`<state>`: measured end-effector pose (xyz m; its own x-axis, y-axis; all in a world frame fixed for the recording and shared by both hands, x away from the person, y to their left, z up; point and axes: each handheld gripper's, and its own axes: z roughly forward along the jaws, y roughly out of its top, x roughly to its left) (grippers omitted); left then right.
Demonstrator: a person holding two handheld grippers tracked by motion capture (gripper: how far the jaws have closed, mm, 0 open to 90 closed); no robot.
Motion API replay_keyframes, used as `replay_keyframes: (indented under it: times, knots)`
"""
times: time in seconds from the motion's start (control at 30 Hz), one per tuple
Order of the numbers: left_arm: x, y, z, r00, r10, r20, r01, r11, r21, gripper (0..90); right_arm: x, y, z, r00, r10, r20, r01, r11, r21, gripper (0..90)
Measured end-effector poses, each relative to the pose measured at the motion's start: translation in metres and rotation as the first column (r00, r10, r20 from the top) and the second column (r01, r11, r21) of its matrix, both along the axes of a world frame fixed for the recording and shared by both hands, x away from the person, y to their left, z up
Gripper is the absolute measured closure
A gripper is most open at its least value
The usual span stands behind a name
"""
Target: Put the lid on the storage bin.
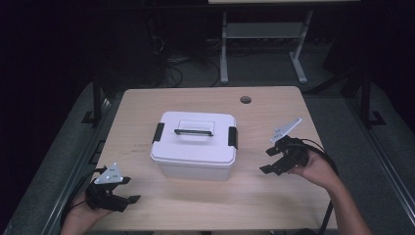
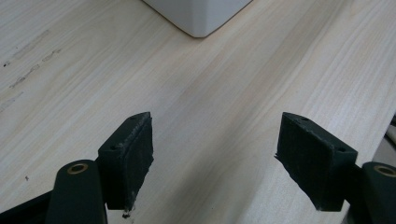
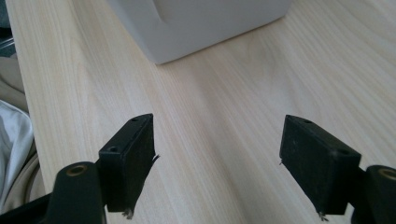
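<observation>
Setting: lab or test workspace. Evidence: pale wooden table (image 1: 274,196) with cable hole (image 1: 245,100); second workbench frame (image 1: 264,44) behind; loose cables (image 1: 169,63) on grey floor; dark, unlit surroundings.

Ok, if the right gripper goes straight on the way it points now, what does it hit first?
Probably the white plastic lidded storage box. The right gripper is open over bare light wooden table, and the box's lower corner lies ahead, slightly left of centre. Depth is unclear, so it could graze the corner rather than hit squarely.
</observation>
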<state>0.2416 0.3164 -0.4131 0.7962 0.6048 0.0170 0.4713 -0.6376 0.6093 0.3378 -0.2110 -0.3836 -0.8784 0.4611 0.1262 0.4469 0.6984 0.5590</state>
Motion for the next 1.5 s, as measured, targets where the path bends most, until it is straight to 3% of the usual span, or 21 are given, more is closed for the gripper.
replay_keyframes:
  times: [1.5]
  knots:
    - [0.000,-0.002,-0.001,1.0000,-0.002,-0.001,0.002,1.0000,0.005,26.9,-0.023,-0.030,-0.030,0.9978,-0.059,-0.031,0.060,0.998,0.030,25.6]
